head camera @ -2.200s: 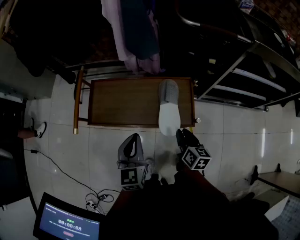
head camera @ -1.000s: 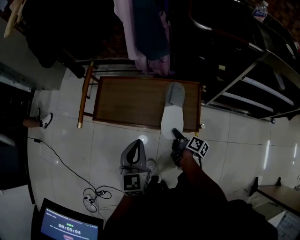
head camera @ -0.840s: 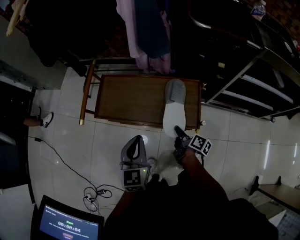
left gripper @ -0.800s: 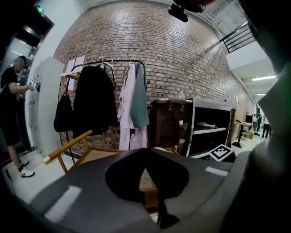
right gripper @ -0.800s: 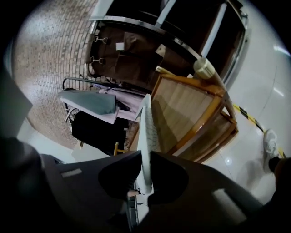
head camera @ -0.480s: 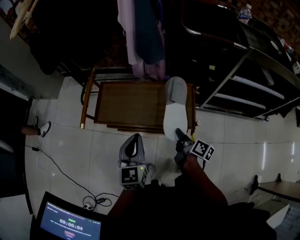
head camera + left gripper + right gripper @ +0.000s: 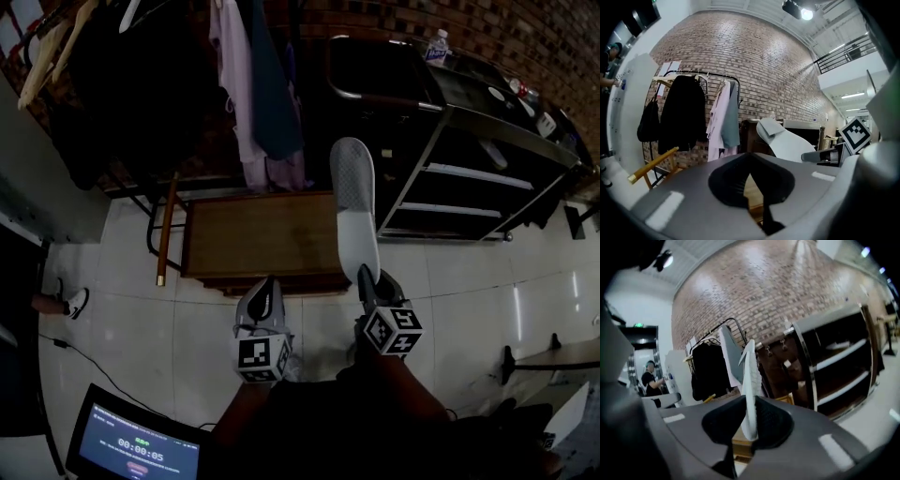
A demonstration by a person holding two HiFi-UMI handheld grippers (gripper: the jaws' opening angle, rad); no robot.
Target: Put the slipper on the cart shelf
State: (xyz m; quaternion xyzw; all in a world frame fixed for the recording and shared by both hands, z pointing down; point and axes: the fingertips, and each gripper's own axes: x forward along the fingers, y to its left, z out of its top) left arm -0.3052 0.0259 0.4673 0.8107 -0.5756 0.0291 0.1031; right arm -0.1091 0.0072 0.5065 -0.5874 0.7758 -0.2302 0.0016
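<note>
While the right gripper (image 7: 367,277) pinches the slipper (image 7: 354,206) heel, toe raised beyond its jaws, we hold the left gripper (image 7: 265,287) closed, empty.

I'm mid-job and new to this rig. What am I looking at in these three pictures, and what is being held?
There is no robot here: a person holds a two-jaw gripper in each hand. The head view looks steeply down from a camera on the person's head. The other two views look along each gripper's own jaws. The right gripper is shut on one end of the white slipper, holding it up over the low wooden stand, near the black shelved cart. The left gripper is shut and empty.
</note>
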